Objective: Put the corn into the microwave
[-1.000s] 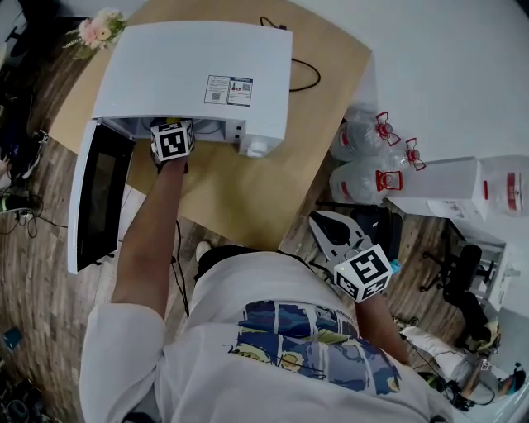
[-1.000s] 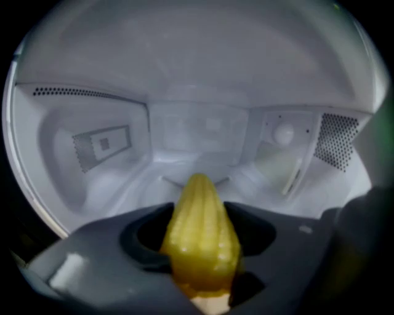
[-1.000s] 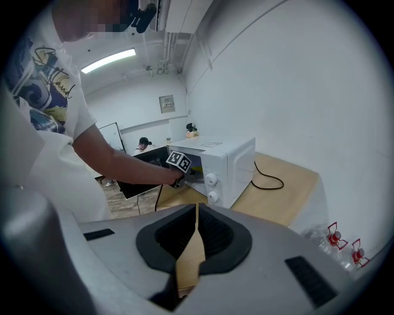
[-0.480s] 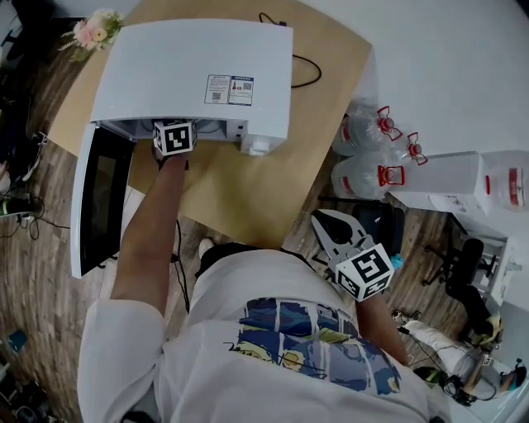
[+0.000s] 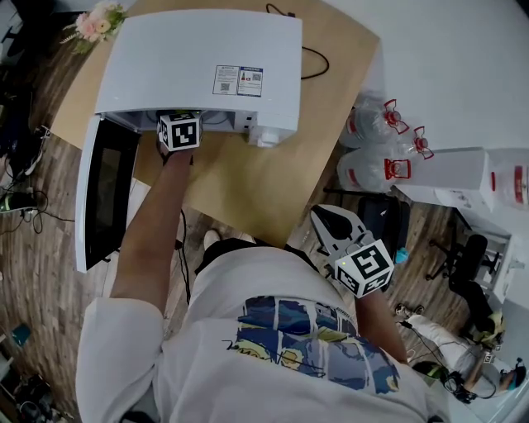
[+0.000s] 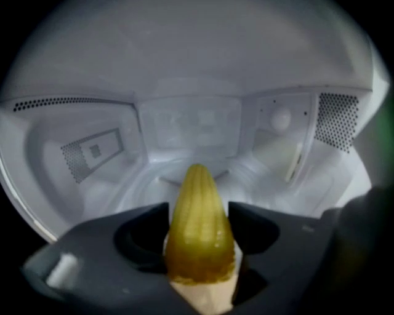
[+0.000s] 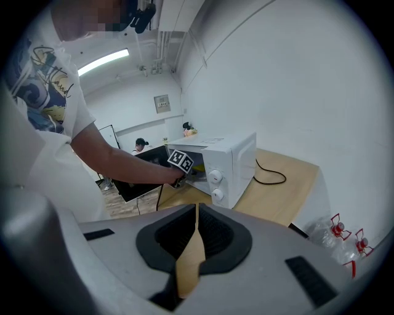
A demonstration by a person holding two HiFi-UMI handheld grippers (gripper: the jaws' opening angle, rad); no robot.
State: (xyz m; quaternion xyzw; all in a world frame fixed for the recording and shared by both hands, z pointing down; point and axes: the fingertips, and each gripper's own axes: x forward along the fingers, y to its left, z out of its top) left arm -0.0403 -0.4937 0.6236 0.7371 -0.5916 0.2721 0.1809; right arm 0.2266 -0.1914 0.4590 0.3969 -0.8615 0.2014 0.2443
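Observation:
In the left gripper view a yellow corn cob [image 6: 200, 227] lies between the jaws of my left gripper [image 6: 198, 215], tip pointing into the white microwave cavity [image 6: 184, 123]. The jaws are opening, and the cob fills the gap between them. In the head view only that gripper's marker cube [image 5: 180, 132] shows, at the mouth of the microwave [image 5: 198, 66]; its jaws are hidden inside. The microwave door [image 5: 103, 198] hangs open to the left. My right gripper [image 7: 196, 212] is shut on nothing, held back near the person's body [image 5: 324, 219], off the table.
The microwave stands on a wooden table [image 5: 248, 182] with a black cable [image 5: 310, 62] behind it. Flowers [image 5: 95, 23] sit at the far left corner. Water jugs [image 5: 372, 132] and white boxes [image 5: 446, 178] stand on the floor to the right.
The left gripper's cube stays at the microwave's mouth. The right gripper has kept still. The picture has shifted slightly with the head camera.

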